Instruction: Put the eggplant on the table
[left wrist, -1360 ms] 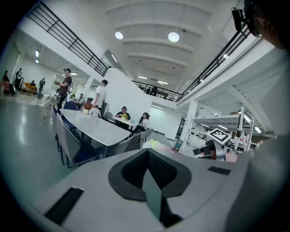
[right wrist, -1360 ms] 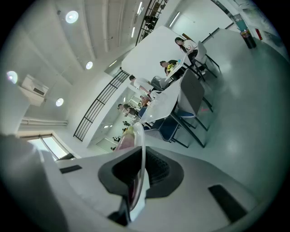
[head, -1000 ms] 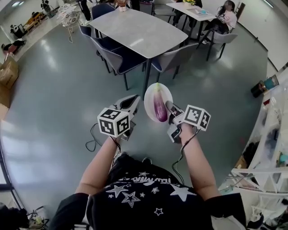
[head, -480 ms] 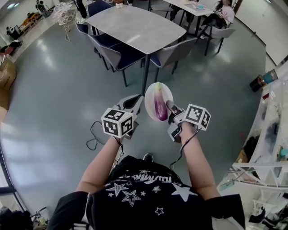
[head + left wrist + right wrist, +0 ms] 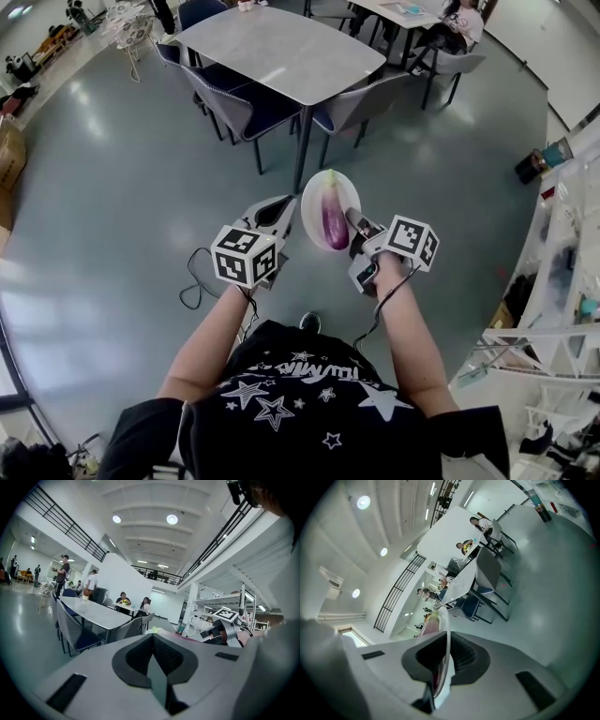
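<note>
A purple eggplant (image 5: pixel 334 219) lies lengthwise on a white plate (image 5: pixel 316 191) that is held in the air above the floor. My right gripper (image 5: pixel 353 226) is shut on the plate's near right rim. In the right gripper view the plate (image 5: pixel 446 639) runs edge-on between the jaws of the right gripper (image 5: pixel 440 670), with the eggplant (image 5: pixel 430 625) on its left face. My left gripper (image 5: pixel 280 209) hangs just left of the plate, shut on nothing; the left gripper (image 5: pixel 155 665) shows its pads pressed together. The grey table (image 5: pixel 281 52) stands ahead, beyond the plate.
Grey and blue chairs (image 5: pixel 352 108) ring the table's near sides. A second table with a seated person (image 5: pixel 457 19) is at the far right. Shelving (image 5: pixel 562 244) lines the right edge, and a dark bin (image 5: pixel 531 165) stands on the floor near it. Grey floor lies between me and the table.
The view has shifted a little with respect to the table and chairs. Both grippers and the plate with the eggplant keep the same pose in front of the body.
</note>
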Demonstrator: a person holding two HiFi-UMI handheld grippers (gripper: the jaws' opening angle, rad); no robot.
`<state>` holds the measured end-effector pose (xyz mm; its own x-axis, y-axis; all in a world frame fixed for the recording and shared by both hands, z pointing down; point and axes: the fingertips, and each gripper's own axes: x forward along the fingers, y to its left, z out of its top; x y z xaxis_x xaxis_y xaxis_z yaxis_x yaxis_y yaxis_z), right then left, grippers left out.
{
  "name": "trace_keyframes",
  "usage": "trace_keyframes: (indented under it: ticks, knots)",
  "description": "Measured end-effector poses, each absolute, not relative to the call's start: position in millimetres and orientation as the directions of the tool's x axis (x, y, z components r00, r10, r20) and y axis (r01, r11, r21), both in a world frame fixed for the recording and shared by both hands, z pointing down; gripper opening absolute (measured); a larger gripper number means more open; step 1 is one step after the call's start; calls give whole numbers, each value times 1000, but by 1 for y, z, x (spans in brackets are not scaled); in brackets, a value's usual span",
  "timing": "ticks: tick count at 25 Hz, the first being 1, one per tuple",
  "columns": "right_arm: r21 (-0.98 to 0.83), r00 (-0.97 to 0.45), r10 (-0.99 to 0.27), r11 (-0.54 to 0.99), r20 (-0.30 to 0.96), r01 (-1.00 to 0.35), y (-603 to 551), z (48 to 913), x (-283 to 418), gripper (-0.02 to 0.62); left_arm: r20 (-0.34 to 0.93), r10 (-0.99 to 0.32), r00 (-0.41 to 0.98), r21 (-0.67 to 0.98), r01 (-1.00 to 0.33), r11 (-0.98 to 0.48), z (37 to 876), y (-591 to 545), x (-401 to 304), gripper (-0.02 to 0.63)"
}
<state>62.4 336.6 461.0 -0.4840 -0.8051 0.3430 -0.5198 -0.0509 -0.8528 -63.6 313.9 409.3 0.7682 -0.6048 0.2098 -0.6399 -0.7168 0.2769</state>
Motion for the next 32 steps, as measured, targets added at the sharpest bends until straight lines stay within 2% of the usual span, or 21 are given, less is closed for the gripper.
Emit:
trace_keyframes:
  ticks: [15,32]
  knots:
    - [-862,-459,-817,-87,348,-499,361,465,14,25,201,-592,780,287,-625,-726,411,331,-117,8]
    - [-878,-470,-821,-76,324,-472,330,476,16,25,200,-618,760,290,-649,-704,426,306,-128,8]
